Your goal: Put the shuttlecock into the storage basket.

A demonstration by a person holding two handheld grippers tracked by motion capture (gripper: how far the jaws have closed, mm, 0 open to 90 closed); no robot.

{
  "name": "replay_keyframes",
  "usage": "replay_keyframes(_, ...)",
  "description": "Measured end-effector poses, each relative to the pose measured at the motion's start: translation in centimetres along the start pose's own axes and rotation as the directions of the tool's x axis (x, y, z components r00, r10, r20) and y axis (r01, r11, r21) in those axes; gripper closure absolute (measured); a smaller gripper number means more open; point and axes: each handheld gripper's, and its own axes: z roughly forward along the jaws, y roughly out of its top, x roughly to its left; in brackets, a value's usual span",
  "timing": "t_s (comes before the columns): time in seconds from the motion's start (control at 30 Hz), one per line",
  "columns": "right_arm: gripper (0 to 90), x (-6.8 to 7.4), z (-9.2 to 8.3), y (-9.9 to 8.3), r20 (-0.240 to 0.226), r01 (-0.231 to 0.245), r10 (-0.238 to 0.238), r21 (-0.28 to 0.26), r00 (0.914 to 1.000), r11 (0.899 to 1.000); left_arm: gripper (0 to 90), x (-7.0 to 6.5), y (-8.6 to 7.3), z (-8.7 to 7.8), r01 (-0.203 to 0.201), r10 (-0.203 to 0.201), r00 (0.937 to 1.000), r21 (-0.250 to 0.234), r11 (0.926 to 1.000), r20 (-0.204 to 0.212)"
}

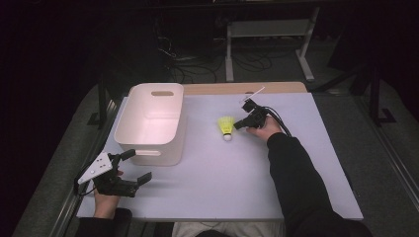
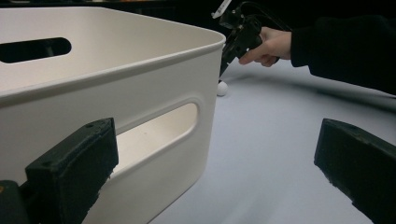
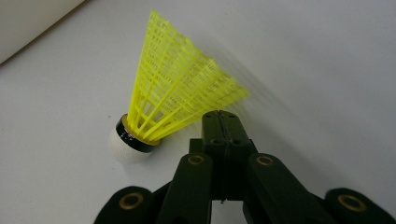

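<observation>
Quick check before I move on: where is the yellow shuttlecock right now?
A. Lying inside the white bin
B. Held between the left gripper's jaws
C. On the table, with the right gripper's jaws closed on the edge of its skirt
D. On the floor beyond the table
C: the right gripper view shows the right gripper closed on the skirt edge of the shuttlecock, whose cork tip is down at the table, apparently touching it, beside the white bin.
</observation>
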Motion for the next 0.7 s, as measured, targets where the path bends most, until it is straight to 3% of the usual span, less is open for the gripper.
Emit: replay_keyframes(0.7, 88.8, 1.8, 1.7, 2.0, -0.035, 0.045, -0.045, 0.01, 0.9984, 0.999, 0.0, 0.1, -0.1, 0.1, 0.005, -0.005, 1.0, 0.01, 0.9999, 0.003)
